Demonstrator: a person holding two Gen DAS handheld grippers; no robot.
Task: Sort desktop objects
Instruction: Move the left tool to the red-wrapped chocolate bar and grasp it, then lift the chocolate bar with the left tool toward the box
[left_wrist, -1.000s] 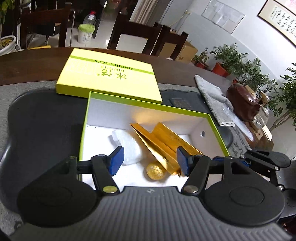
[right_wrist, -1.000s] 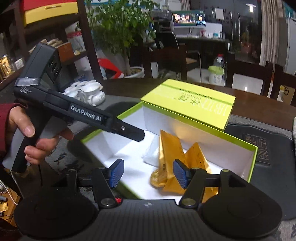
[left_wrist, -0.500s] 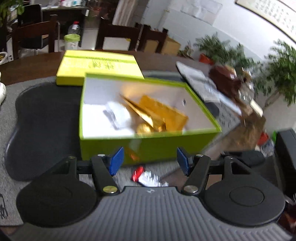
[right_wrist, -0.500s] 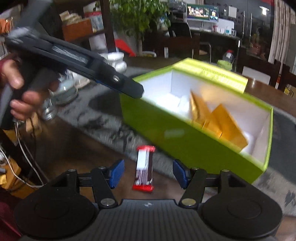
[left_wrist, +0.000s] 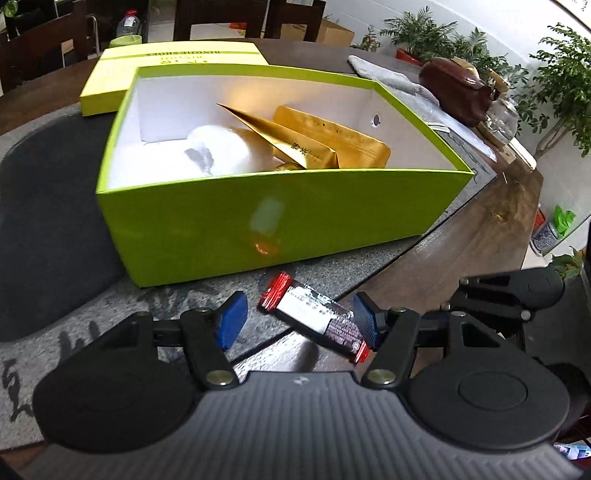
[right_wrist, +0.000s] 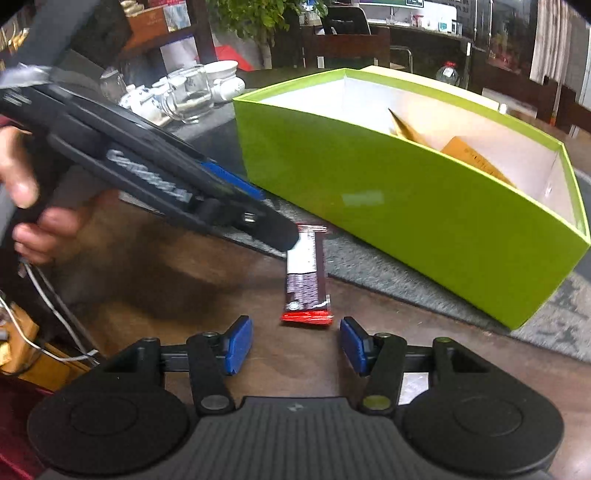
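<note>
Snack bar (right_wrist: 304, 275): lies on the table edge, near the green box (right_wrist: 406, 206). Left gripper (left_wrist: 299, 320): spread, straddling the bar. Right gripper (right_wrist: 296, 345): closing, bar just beyond its pads, not pinched.

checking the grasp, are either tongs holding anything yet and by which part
Nothing is held. The snack bar lies on the table between the left tongs, untouched; the right tongs are closing just short of its near end.

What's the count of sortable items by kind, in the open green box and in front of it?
Gold foil pouches in the lime-green cardboard box: 2
White plastic-wrapped packet: 1
Small round gold-wrapped item, mostly hidden: 1
Red-ended dark snack bar outside the box: 1
Total: 5
</note>
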